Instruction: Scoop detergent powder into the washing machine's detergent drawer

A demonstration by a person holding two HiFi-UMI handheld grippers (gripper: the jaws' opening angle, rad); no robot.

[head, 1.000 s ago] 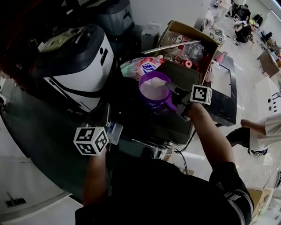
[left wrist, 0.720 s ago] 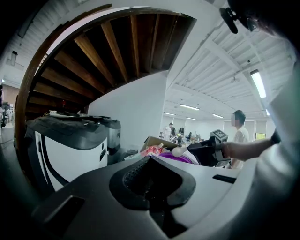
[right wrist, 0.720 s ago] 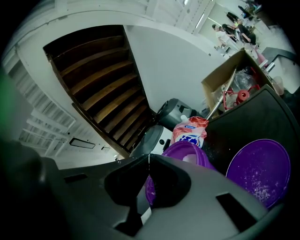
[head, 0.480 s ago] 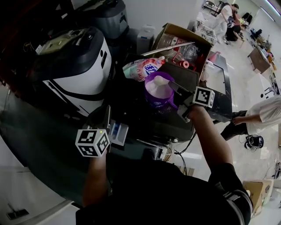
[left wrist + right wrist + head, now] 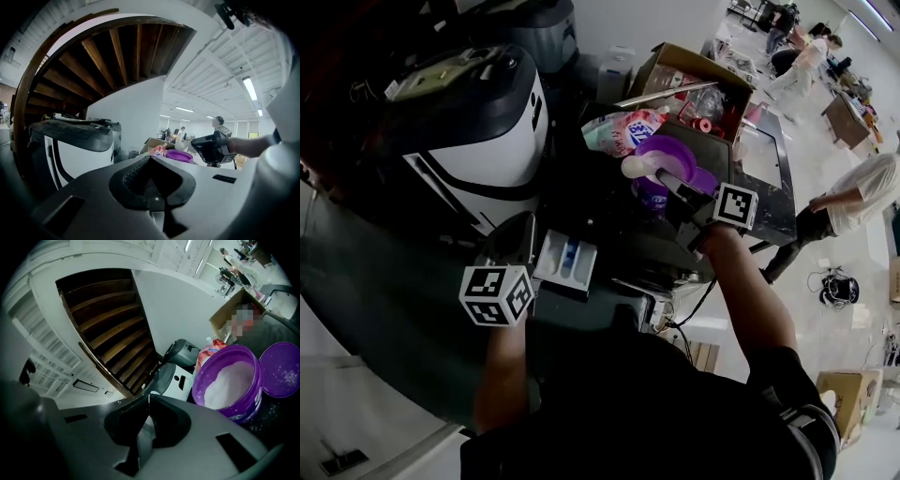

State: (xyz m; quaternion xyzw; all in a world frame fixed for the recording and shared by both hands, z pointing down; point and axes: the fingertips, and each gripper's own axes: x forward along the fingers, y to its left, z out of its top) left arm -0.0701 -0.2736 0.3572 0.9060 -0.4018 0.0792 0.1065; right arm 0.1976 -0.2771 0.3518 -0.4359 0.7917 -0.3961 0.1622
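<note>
r grip (image 5: 675, 192) w/ scoop (image 5: 635, 167) by tub (image 5: 246, 408); bag (image 5: 626, 129) behind; drawer (image 5: 566, 259) open

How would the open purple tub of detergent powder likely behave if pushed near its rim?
The purple tub looks nearly full of powder, so it is probably bottom-heavy and would slide rather than tip. Its lid hangs open to one side, so a hard shove could spill powder. Its wall looks like stiff plastic.

Perhaps an open lab: desks (image 5: 848, 117), strip lights (image 5: 249, 88).
</note>
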